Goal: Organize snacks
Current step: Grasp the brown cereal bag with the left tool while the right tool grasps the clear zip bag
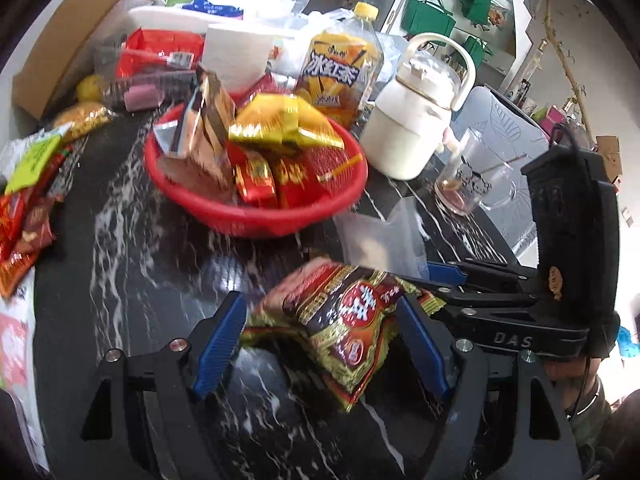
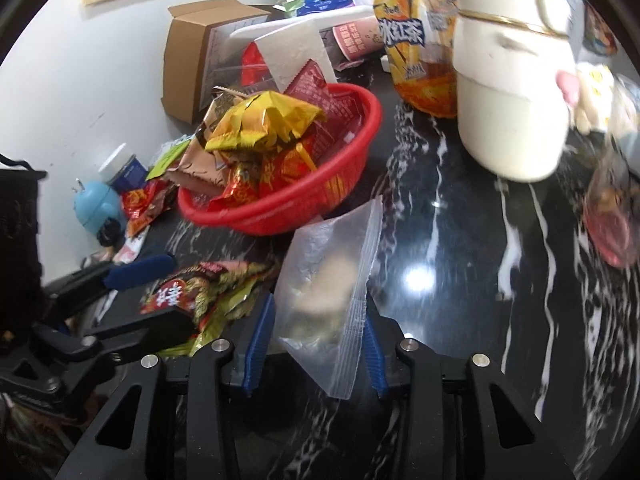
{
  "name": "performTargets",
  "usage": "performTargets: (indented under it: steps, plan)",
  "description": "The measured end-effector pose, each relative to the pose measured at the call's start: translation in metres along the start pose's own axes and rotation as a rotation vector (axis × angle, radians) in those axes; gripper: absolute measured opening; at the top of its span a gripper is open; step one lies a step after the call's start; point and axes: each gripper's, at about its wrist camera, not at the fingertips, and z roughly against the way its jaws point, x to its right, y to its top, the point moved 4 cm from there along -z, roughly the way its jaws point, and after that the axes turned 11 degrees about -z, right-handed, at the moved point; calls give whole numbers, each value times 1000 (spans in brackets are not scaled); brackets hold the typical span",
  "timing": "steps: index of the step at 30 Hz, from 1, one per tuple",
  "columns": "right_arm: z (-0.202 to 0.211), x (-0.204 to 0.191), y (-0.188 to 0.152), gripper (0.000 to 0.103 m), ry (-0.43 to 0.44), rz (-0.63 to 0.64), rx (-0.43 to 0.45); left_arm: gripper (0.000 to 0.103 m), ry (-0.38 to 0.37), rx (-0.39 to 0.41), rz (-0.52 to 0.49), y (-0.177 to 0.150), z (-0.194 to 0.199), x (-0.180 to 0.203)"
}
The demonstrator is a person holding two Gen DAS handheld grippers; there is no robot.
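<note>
A brown and red snack packet (image 1: 340, 312) sits between the blue pads of my left gripper (image 1: 320, 344), which is shut on it just above the dark marble table (image 1: 160, 280). Beside it, my right gripper (image 2: 318, 346) is shut on a clear zip bag (image 2: 332, 280) with something pale inside. The same bag (image 1: 376, 240) shows in the left wrist view, right of the packet. Behind both stands a red basket (image 1: 260, 216) filled with several snack packets, gold, red and brown. From the right wrist view the basket (image 2: 280, 208) lies ahead and to the left.
A cream jug with a handle (image 1: 408, 128), an iced tea bottle (image 1: 340, 68) and a glass cup (image 1: 472, 184) stand right of the basket. Loose packets (image 1: 24, 216) lie at the left edge. A cardboard box (image 2: 196, 52) and a white paper roll (image 1: 236, 52) sit behind.
</note>
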Motion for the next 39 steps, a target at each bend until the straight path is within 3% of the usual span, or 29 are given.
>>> performTargets:
  steps: [8, 11, 20, 23, 25, 26, 28, 34, 39]
  plan:
    - [18, -6, -25, 40, 57, -24, 4, 77, 13, -64, -30, -25, -2, 13]
    - [24, -8, -30, 40, 35, -9, 17, 77, 27, -37, -29, -28, 10, 13]
    - [45, -3, -40, 40, -36, 18, 58, 77, 172, 50, -113, -8, 31, 23]
    - [55, 4, -41, 41, -111, 20, 97, 77, 184, 56, -123, 3, 27, 25]
    - [65, 7, -42, 49, -154, 27, 135, 77, 190, 55, -127, 9, 22, 28]
    - [69, 9, -42, 58, -156, 24, 146, 77, 188, 54, -126, 10, 19, 29]
    - [76, 11, -42, 64, -135, 10, 165, 77, 181, 45, -121, 11, 13, 31]
    - [73, 20, -42, 66, -151, -6, 155, 77, 237, -18, -88, 7, -10, 24]
    - [67, 17, -41, 67, -169, 5, 155, 78, 200, -54, -54, -1, -18, 19]
